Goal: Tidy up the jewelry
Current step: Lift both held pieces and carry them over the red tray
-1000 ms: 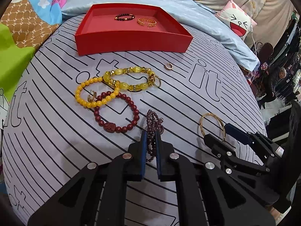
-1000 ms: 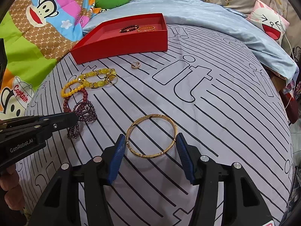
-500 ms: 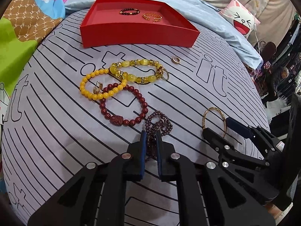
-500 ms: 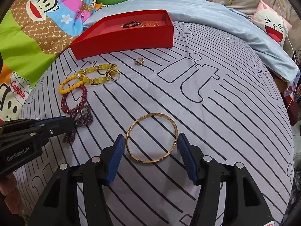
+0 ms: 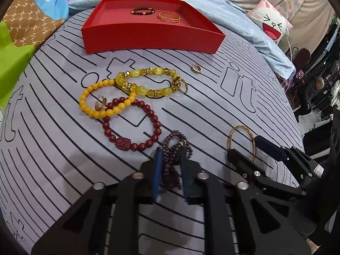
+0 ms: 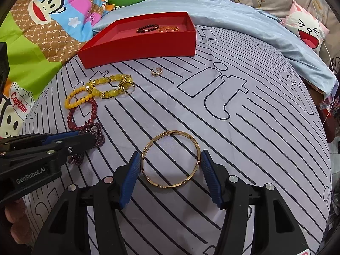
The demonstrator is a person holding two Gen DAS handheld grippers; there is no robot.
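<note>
The work surface is a bed [image 6: 244, 116] under a grey striped sheet. A red tray [image 5: 148, 40] sits at its far side and already holds a dark bead bracelet [image 5: 142, 11] and a gold chain bracelet [image 5: 169, 17], so I judge it to be the collecting point and the job well short of done.

The left gripper [image 5: 170, 170] is pinching a purple bead strand [image 5: 176, 146]. The strand is bunched between the two blue pads, with a loop spilling out ahead of the tips onto the sheet. Gripping a limp strand in a bunch is sensible, as it gives the pads some bulk to bite on.

The right gripper [image 6: 171, 170] stands spread either side of a gold bangle [image 6: 171, 159] that lies flat on the sheet. The left pad is at the rim and the right pad is just beside it; I cannot tell whether either presses, and the bangle is not lifted. Straddling it across its full width suits a rigid hoop.

Loose items remain near the tray:
- yellow bead bracelet [image 5: 106, 98], overlapping its neighbours
- pale yellow stone bracelet [image 5: 148, 81]
- red bead bracelet [image 5: 131, 127], just beside the purple strand
- small earring [image 5: 196, 68], lying apart
- another earring [image 5: 101, 104] inside the yellow loop

Risk noted: lifting the strand may snag the red bracelet.
</note>
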